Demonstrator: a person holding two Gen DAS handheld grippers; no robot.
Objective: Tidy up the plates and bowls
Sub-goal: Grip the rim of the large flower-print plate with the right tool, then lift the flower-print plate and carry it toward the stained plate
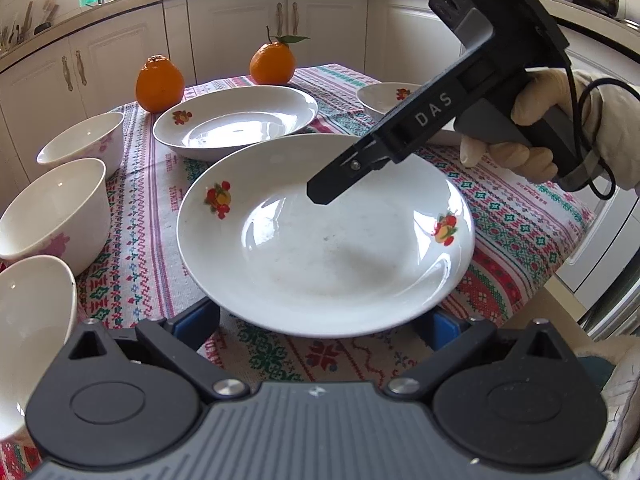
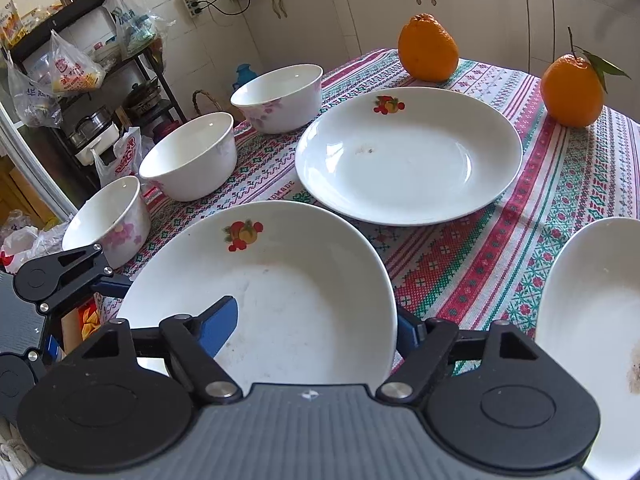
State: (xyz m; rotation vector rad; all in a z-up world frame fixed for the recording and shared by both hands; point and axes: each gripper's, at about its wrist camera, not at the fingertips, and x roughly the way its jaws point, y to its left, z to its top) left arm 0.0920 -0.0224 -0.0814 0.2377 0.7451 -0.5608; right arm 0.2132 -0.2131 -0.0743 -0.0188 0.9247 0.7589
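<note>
1. The room is a kitchen. White cupboards [image 1: 236,40] run along the far wall. A dark shelf [image 2: 80,60] full of bags and pots stands off to the left.
2. The bench [image 1: 152,200] has a bright cloth with red, green and white patterns. All the dishes sit on it.
3. The near plate [image 1: 320,248] is white with small fruit pictures. It lies at the near edge of the bench, and both claws are at it. I think it is the one about to be picked up.
4. The far plate [image 1: 236,120] lies flat just behind it, and the two do not touch. It looks like a good spot to stack the near plate on. A third plate [image 2: 592,320] lies to the right, well apart.
5. The left claw [image 1: 322,322] is open wide. Its blue tips are hidden under the plate's near rim, maybe to hold it up from below.
6. The right claw [image 2: 312,330] is open wide too. One blue finger [image 2: 218,328] is over the inside of the plate. The other is outside the rim, so the rim sits between them. It has not squeezed yet.
7. Three bowls stand in a row along the left side: a near one [image 2: 108,224], a middle one [image 2: 188,156] and a far one [image 2: 276,96]. They are upright and not stacked, so that job is not done.
8. Two oranges sit at the far end, one on the left [image 1: 159,84] and one with a leaf [image 1: 272,64]. They are out of the way.
</note>
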